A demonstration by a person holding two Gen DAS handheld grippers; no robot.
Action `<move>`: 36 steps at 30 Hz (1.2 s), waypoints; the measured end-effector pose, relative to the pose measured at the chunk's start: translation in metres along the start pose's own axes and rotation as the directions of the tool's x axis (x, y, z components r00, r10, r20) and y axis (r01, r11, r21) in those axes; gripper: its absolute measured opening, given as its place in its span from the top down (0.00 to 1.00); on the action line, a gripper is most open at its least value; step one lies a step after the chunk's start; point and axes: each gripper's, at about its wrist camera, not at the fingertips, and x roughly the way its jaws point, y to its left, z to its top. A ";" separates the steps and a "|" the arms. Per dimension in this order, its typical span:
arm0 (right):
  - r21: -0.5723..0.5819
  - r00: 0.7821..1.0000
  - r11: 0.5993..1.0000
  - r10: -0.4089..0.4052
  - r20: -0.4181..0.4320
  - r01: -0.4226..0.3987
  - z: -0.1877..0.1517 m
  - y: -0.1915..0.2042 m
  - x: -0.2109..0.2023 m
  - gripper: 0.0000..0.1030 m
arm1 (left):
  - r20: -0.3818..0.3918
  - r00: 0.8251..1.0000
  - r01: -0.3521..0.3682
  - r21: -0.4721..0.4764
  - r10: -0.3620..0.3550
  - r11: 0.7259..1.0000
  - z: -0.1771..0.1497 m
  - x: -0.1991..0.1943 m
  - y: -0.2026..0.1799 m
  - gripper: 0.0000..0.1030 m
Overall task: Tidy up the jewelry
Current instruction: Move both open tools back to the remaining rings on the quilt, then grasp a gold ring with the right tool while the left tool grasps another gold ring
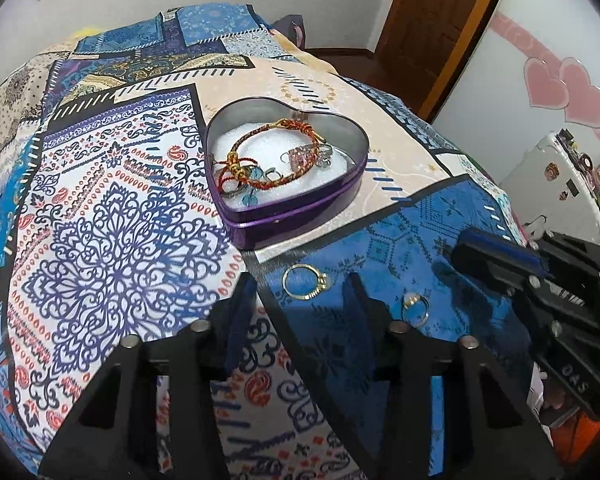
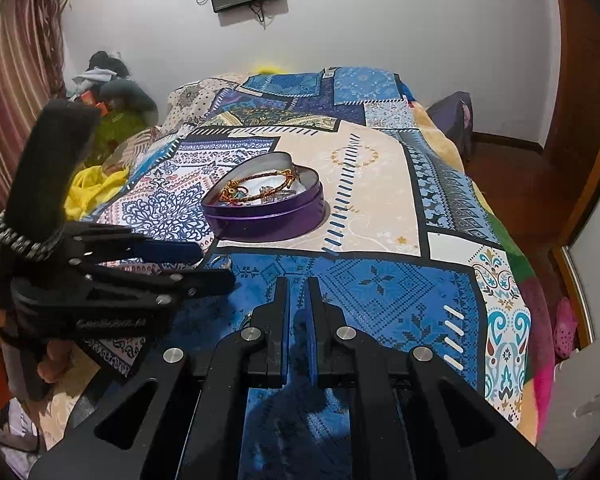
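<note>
While left tongs (image 1: 300,288) gape empty and right tongs (image 2: 299,292) sit nearly closed, empty, over the patchwork bed (image 2: 380,200), two rings (image 1: 305,281) lie between left fingers; heart tin (image 1: 284,168) beyond.

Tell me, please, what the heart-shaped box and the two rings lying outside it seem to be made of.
The heart-shaped box looks like thin metal: glossy purple outside, reflective silver inner wall. The larger ring looks like gold-coloured metal, thin and shiny. The smaller ring also looks metallic, with a pale rounded stone or bead on top; which one cannot be told.
</note>
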 end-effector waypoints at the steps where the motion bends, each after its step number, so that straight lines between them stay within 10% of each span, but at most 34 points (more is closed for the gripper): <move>1: -0.002 1.000 1.000 -0.005 -0.004 0.005 0.000 0.000 0.001 0.93 | 0.002 1.000 -0.002 -0.001 0.002 1.000 0.001 0.001 0.000 0.69; 10: -0.047 0.999 0.999 0.006 -0.032 -0.007 -0.004 0.014 0.003 0.67 | 0.025 1.000 -0.010 0.011 0.010 1.000 -0.003 -0.006 -0.002 0.76; 36: -0.049 1.000 0.999 0.007 -0.028 -0.008 0.008 0.020 0.007 0.84 | 0.175 0.983 -0.052 0.015 0.049 0.999 -0.010 -0.071 0.001 0.76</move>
